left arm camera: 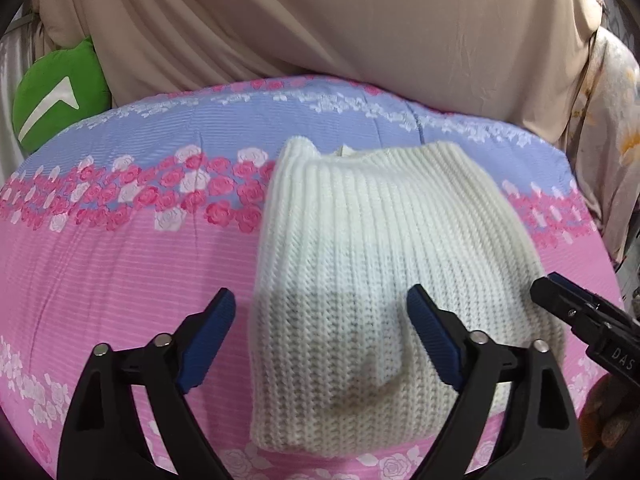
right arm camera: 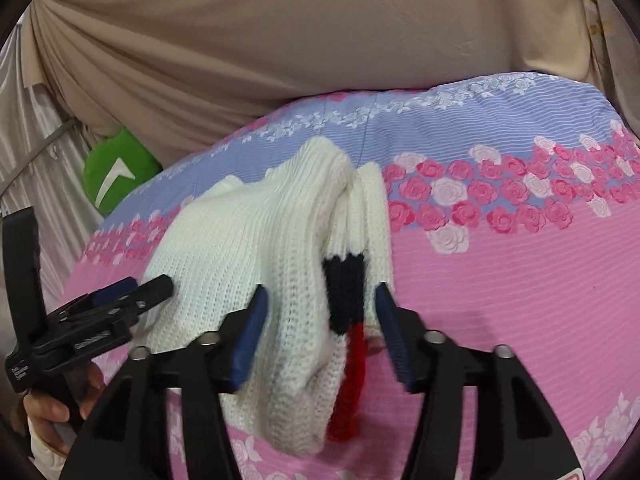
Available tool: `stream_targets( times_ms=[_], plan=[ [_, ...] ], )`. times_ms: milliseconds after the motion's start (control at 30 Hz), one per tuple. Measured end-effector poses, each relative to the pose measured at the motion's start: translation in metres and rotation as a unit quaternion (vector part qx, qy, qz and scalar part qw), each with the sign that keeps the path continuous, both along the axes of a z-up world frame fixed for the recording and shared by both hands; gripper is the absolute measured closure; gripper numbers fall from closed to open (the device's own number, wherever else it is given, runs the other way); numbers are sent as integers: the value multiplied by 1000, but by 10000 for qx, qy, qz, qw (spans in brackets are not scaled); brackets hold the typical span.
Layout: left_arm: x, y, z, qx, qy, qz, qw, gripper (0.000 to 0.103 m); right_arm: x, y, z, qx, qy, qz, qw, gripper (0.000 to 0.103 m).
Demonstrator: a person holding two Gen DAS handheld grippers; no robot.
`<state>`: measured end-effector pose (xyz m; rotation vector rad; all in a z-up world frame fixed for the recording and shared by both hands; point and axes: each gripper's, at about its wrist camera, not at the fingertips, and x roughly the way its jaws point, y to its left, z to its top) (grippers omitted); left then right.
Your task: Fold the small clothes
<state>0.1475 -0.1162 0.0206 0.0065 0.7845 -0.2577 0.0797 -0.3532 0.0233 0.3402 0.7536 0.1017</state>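
A white ribbed knit garment (left arm camera: pixel 360 248) lies folded into a narrow bundle on the pink and blue floral bedsheet (left arm camera: pixel 120 248). My left gripper (left arm camera: pixel 320 312) is open just above the bundle's near left part, holding nothing. In the right wrist view the same garment (right arm camera: pixel 248 240) shows a black and red striped band (right arm camera: pixel 348 292) along its right edge. My right gripper (right arm camera: pixel 320 304) is open, its fingers on either side of the garment's near right edge and the band. The left gripper (right arm camera: pixel 132 292) shows at the left, the right gripper's tip (left arm camera: pixel 560 296) at the right.
A green plush cushion (left arm camera: pixel 60 92) sits at the bed's far left corner. Beige draped cloth (left arm camera: pixel 340 20) hangs behind the bed. Floral fabric (left arm camera: pixel 612 128) hangs at the right. Bare sheet (right arm camera: pixel 520 280) lies right of the garment.
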Motion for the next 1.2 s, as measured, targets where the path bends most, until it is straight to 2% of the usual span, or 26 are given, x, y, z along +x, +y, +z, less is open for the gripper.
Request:
stream_targets(
  times_ms=[100,200,367,633,733,867,1000,1033,1133,1167,1200],
  plan=[
    [7,7,11,64,-140,102,9998,12,17,-6,-12,-51,340,-44,9994,36],
    [20,7,8,166,-9,145,9998,12,33,-11,-30,337,631,138,9973,26],
    [36,-8,-11,296,247,-34,9993,11,44,-12,-40,610,701,217,9954,19],
    [37,-25,-19,385,89,-51,9992,8,49,-14,-46,843,642,280,9940,18],
    [33,-29,-18,495,-29,-22,9988,8,42,-14,-37,670,486,153,9964,22],
    [28,-28,-12,541,-137,-44,9984,8,26,-12,-1,318,-106,-60,9994,23],
    [24,-21,-2,405,-223,13,9989,8,51,-5,24,73,-227,40,9997,23],
    [24,-20,1,395,-243,40,9989,8,65,-2,24,9,-143,101,9998,25],
    [24,-18,5,411,-267,88,9988,8,107,7,13,78,298,291,9991,50],
    [24,-17,7,426,-288,98,9986,8,113,12,9,87,385,377,9985,81],
    [23,-17,8,437,-301,97,9985,8,118,16,8,70,431,432,9981,88]
  ],
)
